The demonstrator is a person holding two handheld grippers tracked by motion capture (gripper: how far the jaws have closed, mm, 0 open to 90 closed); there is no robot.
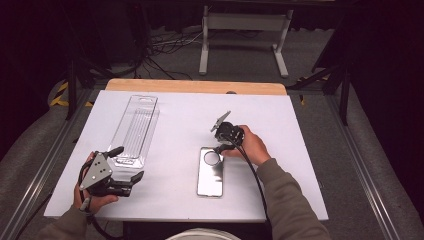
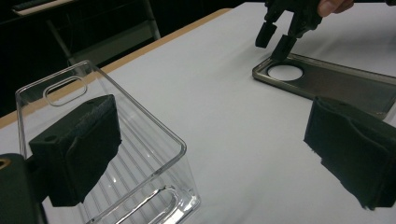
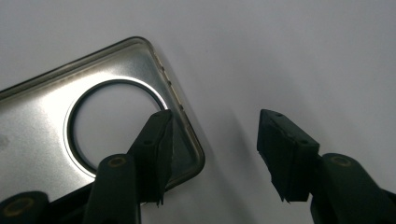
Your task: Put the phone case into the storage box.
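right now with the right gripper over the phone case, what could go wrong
1. The right gripper stands open astride the top edge of the flat, shiny grey phone case with a round camera hole; closing there could push the case across the smooth white table rather than pinch it.
2. The left gripper is open over the end of the clear plastic blister package, which may slide if nudged.

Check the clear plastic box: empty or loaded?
Empty. The clear plastic box lies flat on the table; its ribbed bottom shows through, nothing inside.
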